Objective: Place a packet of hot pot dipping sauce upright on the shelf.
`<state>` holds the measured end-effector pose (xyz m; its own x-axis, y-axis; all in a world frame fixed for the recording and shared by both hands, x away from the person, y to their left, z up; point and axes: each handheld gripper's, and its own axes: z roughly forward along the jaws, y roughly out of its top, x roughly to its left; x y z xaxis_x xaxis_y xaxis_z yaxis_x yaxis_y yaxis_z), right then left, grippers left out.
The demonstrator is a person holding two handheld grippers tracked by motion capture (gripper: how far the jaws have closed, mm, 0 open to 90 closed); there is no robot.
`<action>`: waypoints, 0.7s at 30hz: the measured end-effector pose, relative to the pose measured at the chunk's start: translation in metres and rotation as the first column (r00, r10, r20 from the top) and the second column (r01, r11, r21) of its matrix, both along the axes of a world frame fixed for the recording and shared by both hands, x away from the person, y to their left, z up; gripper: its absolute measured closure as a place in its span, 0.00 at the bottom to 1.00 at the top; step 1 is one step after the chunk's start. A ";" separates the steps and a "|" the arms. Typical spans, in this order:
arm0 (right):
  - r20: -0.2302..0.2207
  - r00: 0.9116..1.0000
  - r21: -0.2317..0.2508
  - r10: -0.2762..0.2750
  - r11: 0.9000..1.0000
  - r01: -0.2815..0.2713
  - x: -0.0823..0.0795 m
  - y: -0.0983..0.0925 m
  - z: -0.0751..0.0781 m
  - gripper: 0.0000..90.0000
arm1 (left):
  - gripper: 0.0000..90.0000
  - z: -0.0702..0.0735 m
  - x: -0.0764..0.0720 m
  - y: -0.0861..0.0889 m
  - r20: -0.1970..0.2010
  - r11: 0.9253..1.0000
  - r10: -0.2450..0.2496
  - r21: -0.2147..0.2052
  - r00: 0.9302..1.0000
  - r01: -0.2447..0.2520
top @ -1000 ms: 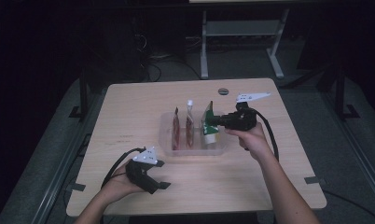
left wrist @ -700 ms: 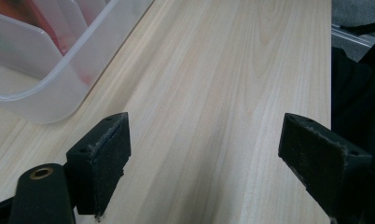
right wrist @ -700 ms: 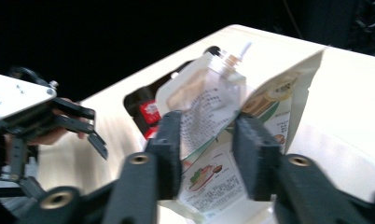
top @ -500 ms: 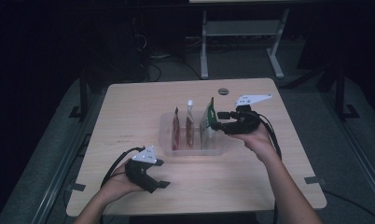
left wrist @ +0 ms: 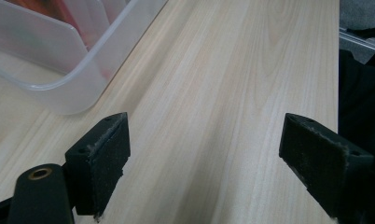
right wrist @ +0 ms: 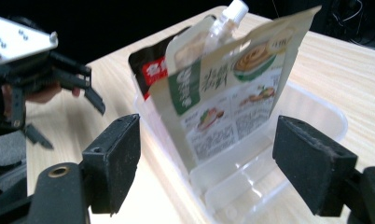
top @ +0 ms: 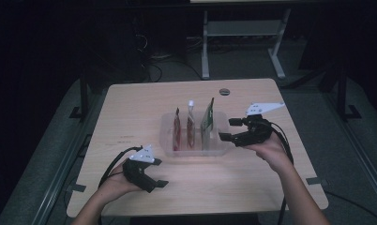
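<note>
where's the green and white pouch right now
The green and white pouch stands upright in the clear bin's rightmost slot, beside the spouted pouch, just left of the right tongs.

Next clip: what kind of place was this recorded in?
Probably a lab or recording workspace rather than a home: a plain wooden table stands alone on grey carpet in a dark room, with a metal equipment stand and loose cables behind it.

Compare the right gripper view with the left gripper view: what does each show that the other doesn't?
Right gripper view alone: the green-printed pouch standing in the clear bin, a spouted pouch and a red-labelled pouch behind it, plus the left gripper beyond. Left gripper view alone: a long bare stretch of table. Both: open black fingers, the bin, the wooden tabletop.
</note>
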<state>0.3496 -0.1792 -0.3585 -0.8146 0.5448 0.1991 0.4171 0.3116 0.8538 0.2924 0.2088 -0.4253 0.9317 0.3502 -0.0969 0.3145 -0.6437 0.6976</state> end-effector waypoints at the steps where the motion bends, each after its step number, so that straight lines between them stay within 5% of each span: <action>1: -0.002 1.000 -0.002 -0.001 1.000 0.001 -0.003 -0.002 -0.001 0.25 | 0.18 0.000 0.000 0.001 0.003 1.000 0.000 0.003 1.000 0.000; 21: 0.031 0.998 -0.110 -0.058 0.992 0.061 -0.055 -0.034 -0.030 0.22 | 0.18 0.002 -0.012 0.033 -0.002 0.996 0.092 -0.019 0.996 -0.092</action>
